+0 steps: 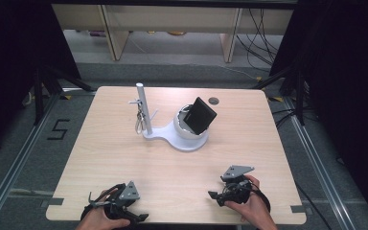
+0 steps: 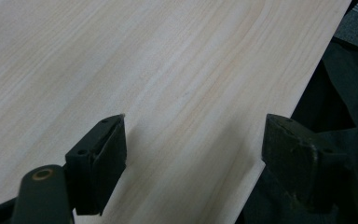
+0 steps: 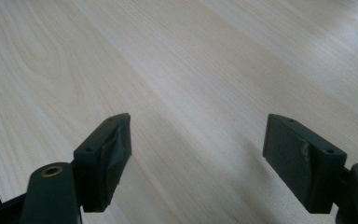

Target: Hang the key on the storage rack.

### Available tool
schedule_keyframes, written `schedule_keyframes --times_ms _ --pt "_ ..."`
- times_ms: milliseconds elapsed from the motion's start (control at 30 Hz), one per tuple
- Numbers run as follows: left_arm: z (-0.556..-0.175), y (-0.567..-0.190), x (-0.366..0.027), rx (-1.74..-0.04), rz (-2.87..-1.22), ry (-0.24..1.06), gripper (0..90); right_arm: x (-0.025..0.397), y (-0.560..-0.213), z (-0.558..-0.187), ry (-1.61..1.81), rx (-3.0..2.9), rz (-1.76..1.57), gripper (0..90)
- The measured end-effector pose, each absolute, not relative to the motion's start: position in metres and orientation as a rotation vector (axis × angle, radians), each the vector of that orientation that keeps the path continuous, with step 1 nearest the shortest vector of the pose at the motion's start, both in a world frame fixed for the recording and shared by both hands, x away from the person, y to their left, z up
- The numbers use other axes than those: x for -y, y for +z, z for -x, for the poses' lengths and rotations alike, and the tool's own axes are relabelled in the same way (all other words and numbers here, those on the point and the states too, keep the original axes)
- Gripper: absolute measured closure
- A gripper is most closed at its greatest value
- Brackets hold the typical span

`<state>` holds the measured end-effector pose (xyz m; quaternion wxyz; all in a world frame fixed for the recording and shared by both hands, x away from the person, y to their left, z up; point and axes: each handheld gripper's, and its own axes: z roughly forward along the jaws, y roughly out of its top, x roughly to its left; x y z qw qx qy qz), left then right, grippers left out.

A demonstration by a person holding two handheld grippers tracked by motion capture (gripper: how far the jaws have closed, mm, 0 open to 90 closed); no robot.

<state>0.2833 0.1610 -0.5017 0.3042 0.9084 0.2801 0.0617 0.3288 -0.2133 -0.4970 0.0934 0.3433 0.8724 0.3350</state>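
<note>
1. Left claw: jaws wide apart, empty, resting at the near edge of the tabletop.
2. Right claw: jaws wide apart, empty, likely parked ready.
3. White stand holding a tilted black box sits well apart, centre-far, with keys hung on its post.

Pale beech-toned wooden table top: light tan with fine darker streaks of grain, running lengthwise in both gripper views; small round grey grommet near the far edge.

White moulded plastic stand: uniform white base, white upright post, white rounded cup. Thin silvery wire loop hangs beside the post.

Flat black rectangular device in the cup: matte black, no visible markings.

Black left gripper: black jaws, brass-coloured rivet at the joint; grey three-cornered plate in the high view.

Black right gripper: same black, brass rivet; pale scuff on one pad.

Floor: grey, with a black "5".
</note>
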Motion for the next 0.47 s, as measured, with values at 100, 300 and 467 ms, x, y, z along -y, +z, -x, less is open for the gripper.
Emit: schedule_keyframes --times_ms 100,300,467 --pt "-0.2841 -0.5019 -0.1624 -0.734 -2.418 0.155 21.9 0.2130 -0.4969 -0.3287 0.986 -2.598 -1.013 24.6" --pt "-0.2849 -0.5019 -0.1638 -0.712 -2.458 0.146 21.9 0.2127 -0.4968 -0.3285 0.987 -2.598 -1.016 24.6" --pt "-0.2839 -0.5042 -0.1622 -0.751 -2.414 0.144 21.9 0.2128 -0.4968 -0.3286 0.992 -2.593 -1.015 24.6"
